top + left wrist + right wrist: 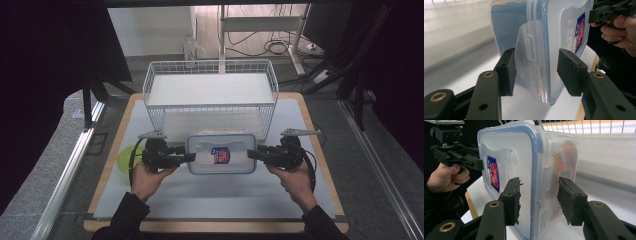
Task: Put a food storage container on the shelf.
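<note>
Green plastic, a small bowl (pixel 125 159), peeks out at the left, behind the left gripper (pixel 191 157). That gripper's jaws are apart, one on each side of the side flap of the clear box (pixel 220 142). The box sits in the middle of the white table (pixel 210 197), just in front of the wire basket (pixel 210 82). On the right, the right gripper (pixel 250 153) has its jaws apart around the other flap.
</note>
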